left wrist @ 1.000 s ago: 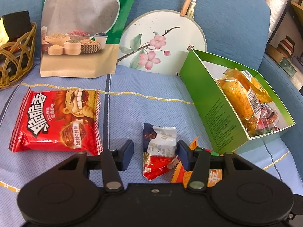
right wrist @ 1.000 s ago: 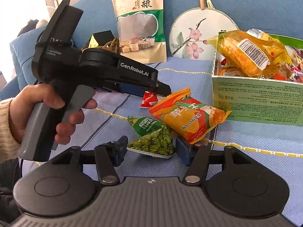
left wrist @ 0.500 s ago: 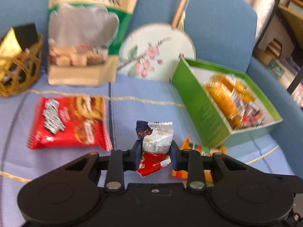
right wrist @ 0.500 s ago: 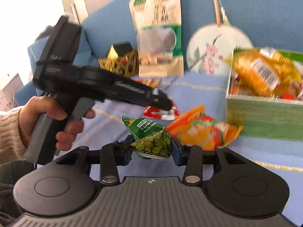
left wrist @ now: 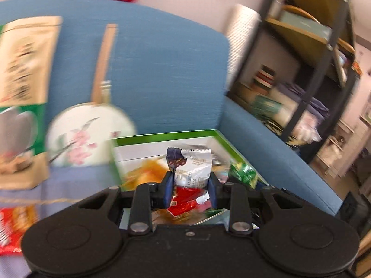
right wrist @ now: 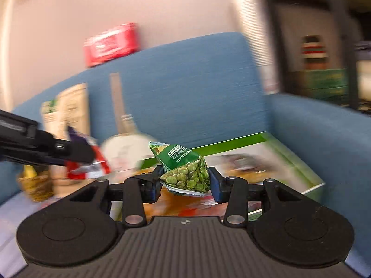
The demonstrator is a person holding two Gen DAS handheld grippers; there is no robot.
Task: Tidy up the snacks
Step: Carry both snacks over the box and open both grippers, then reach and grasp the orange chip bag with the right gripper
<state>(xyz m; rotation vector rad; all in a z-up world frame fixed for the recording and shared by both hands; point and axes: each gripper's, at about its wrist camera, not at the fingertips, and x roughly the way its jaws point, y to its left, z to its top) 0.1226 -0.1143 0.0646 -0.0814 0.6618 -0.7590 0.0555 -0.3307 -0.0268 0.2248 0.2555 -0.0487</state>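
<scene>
Two hand-held grippers each carry a snack packet above an open green cardboard box that sits on the seat of a blue fabric sofa, near the sofa's right armrest. The left gripper is closed on a small crinkled foil packet, white with a dark blue top and red bottom, pinched at its middle so both ends stick out. The right gripper is clamped on a small green pillow packet printed with green peas. Both packets appear raised over the box, probably for dropping in with the orange-wrapped snacks already inside.

Against the sofa back lean a round white fan painted with pink blossoms and a tall tan and green grain pouch. A red snack bag lies at the seat's front left edge. Everything is motion-blurred. A dark shelving unit stands right of the sofa.
</scene>
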